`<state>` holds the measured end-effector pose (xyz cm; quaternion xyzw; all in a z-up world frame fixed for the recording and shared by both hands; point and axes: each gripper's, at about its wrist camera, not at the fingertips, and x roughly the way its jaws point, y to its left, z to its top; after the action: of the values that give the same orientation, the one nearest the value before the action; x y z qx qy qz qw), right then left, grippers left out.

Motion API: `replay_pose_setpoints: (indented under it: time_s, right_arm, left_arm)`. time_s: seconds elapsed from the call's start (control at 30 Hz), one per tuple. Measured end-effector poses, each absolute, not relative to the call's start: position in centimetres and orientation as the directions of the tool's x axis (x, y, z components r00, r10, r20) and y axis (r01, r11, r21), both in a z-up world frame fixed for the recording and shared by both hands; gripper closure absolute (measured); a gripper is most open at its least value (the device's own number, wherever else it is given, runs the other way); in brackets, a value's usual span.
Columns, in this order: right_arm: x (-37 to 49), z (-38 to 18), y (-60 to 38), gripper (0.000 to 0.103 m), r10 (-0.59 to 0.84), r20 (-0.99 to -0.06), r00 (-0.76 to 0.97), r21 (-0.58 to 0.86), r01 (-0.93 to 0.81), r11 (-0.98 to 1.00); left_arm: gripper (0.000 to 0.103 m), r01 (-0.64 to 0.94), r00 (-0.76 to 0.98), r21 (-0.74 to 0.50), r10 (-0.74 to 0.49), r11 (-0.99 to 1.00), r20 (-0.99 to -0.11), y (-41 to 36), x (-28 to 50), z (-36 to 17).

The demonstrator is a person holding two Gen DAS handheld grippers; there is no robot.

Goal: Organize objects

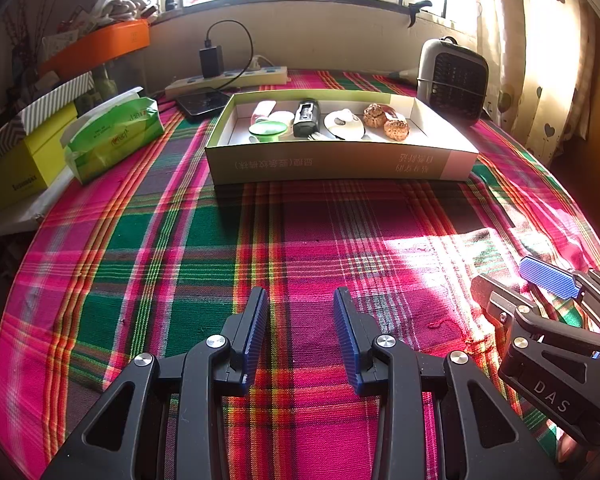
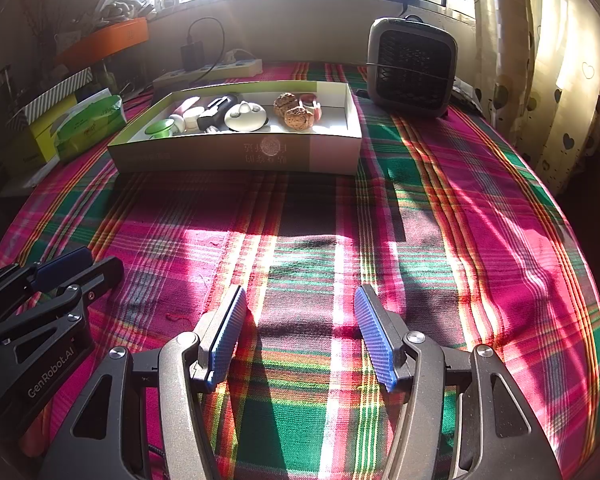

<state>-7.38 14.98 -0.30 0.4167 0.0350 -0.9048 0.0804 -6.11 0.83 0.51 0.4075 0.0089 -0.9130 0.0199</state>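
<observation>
From the left wrist view, the left gripper [image 1: 301,300] hangs with its jaws apart and nothing between them over a plaid-covered table [image 1: 140,248], while the shallow cardboard box [image 1: 340,164] sits at the far middle, already holding a green lid [image 1: 268,129], a black device [image 1: 306,117], a white disc [image 1: 344,125] and two walnuts [image 1: 386,122], apparently gathered there to tidy the surface. Chinese print runs upside down along the box's near wall. The right gripper [image 1: 540,280], at near right, bears the letters "DAS". From the right wrist view, that right gripper [image 2: 300,300] is likewise open and empty, the box [image 2: 236,156] lies far left of centre, a small grey heater [image 2: 412,64] stands to its right, and the left gripper [image 2: 76,268] at near left reads "GenRobot.AI". No loose item appears on the near cloth.
</observation>
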Motion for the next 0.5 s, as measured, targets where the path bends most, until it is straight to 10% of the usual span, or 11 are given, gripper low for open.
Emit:
replay_pose_setpoints:
  time_s: [0.5]
  right_arm:
    - [-7.38,-0.24,15.04,0.046,-0.116,-0.76,-0.64,0.004,0.175,-0.985]
  left_arm:
    - [0.07,0.044,-0.667,0.0,-0.029,-0.999,-0.744,0.82,-6.07,0.5]
